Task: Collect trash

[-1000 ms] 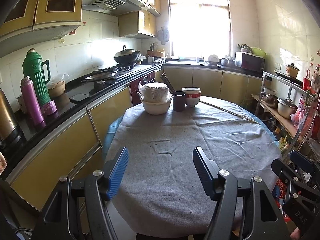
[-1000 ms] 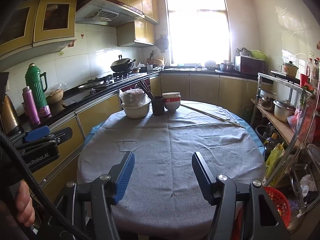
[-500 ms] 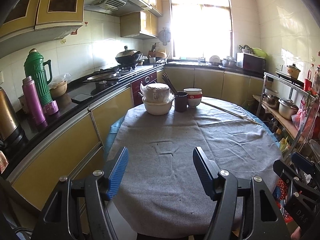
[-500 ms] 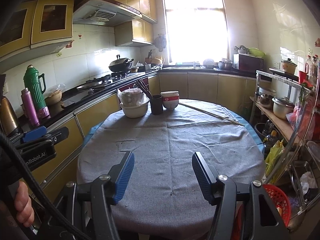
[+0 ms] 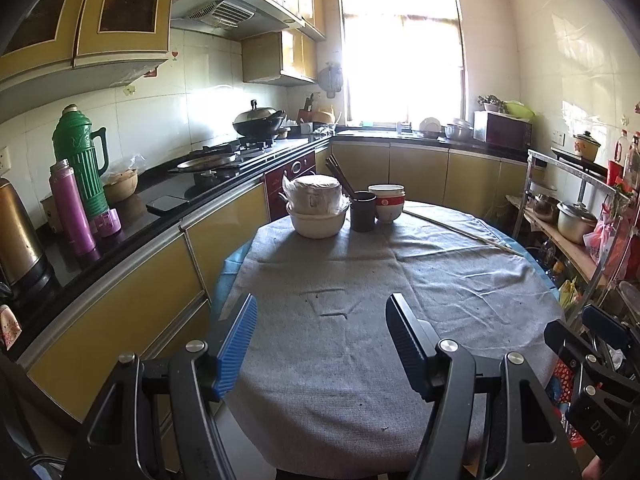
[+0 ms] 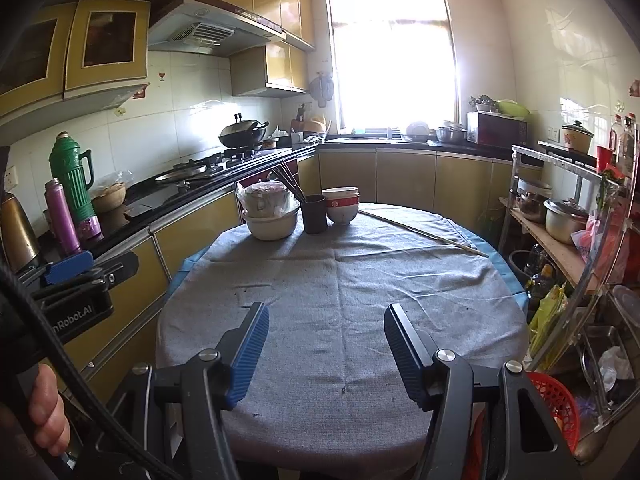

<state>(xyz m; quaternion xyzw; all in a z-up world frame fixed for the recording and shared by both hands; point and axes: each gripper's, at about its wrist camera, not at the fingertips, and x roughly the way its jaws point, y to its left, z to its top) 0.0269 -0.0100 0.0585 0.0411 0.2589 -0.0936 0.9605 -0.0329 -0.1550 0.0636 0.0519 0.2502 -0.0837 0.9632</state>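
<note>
A round table under a grey cloth (image 5: 360, 320) fills both views. A few dark crumbs lie on the cloth near its front edge (image 6: 344, 390); I see no larger piece of trash on it. My left gripper (image 5: 322, 308) hangs open over the near part of the cloth, nothing between its blue pads. My right gripper (image 6: 325, 312) is open too, just to the right of the left one, with only cloth showing between its fingers. A red mesh basket (image 6: 554, 400) stands low at the table's right.
At the table's far end stand a plastic-wrapped bowl stack (image 5: 316, 200), a dark cup of chopsticks (image 5: 363, 210) and red-and-white bowls (image 5: 387, 202). A long thin stick (image 5: 460, 232) lies far right. The kitchen counter (image 5: 120, 232) runs along the left, a crowded metal rack (image 6: 560, 220) along the right.
</note>
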